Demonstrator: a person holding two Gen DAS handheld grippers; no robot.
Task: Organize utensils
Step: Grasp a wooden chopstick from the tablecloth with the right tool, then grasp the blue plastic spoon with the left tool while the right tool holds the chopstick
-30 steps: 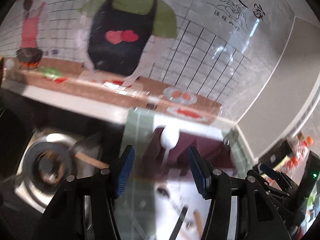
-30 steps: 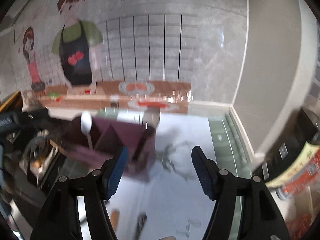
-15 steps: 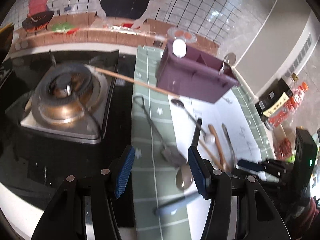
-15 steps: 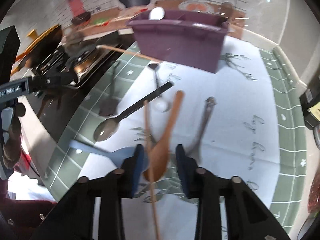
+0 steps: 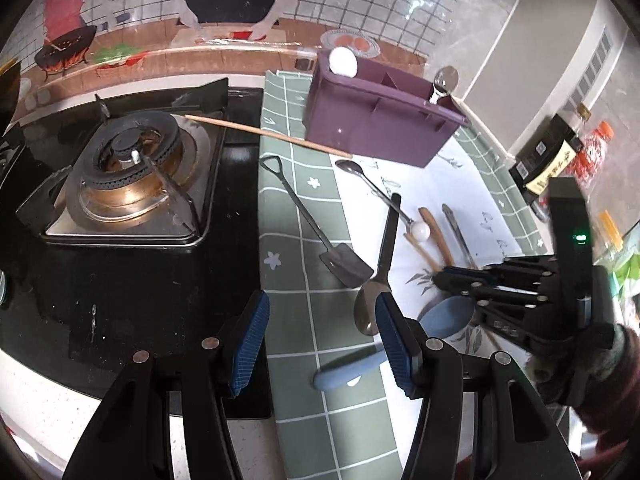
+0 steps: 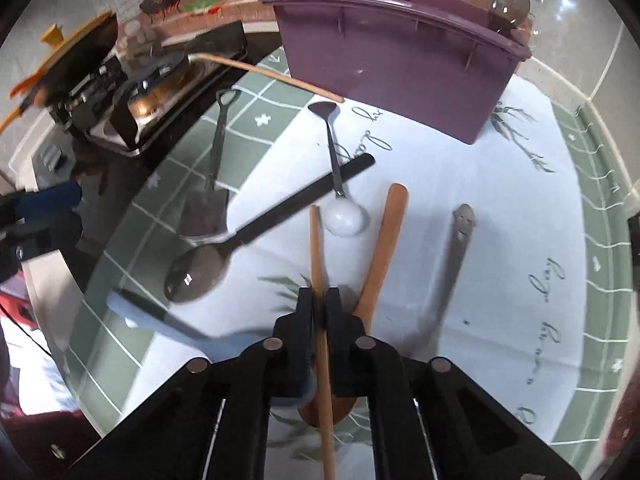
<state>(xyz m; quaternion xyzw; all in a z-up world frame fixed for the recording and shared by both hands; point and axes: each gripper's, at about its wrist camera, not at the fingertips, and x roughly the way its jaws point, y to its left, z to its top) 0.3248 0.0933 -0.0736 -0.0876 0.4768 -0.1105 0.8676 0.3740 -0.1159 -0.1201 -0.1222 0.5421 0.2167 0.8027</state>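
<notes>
The right gripper (image 6: 319, 302) points steeply down at the cloth; its jaws have just been closing and now pinch a thin wooden chopstick (image 6: 316, 248), which runs between them from near to far. Just right of it lies a wooden spoon (image 6: 382, 252), its bowl partly hidden beneath the gripper. Farther right rests a grey-handled utensil (image 6: 456, 248), blurred. Left of the chopstick, a large metal spoon with a black handle (image 6: 256, 228) lies slanted, crossed by a small spoon with a white ball end (image 6: 340, 200). A flat metal spatula (image 6: 214, 168) lies nearer the stove, and a pale blue spoon (image 5: 400, 340) lies at the near left.

The left gripper (image 5: 322, 338) hovers with jaws wide and nothing between the pads, above the green checked border of the cloth (image 5: 296, 208). At the far side stands the purple utensil holder (image 5: 380, 120), holding a white spoon (image 5: 342, 61) at its left end and a metal spoon (image 5: 445, 80) at its right. A second chopstick (image 5: 264, 132) reaches from the gas burner (image 5: 132, 160) to the holder's foot.
</notes>
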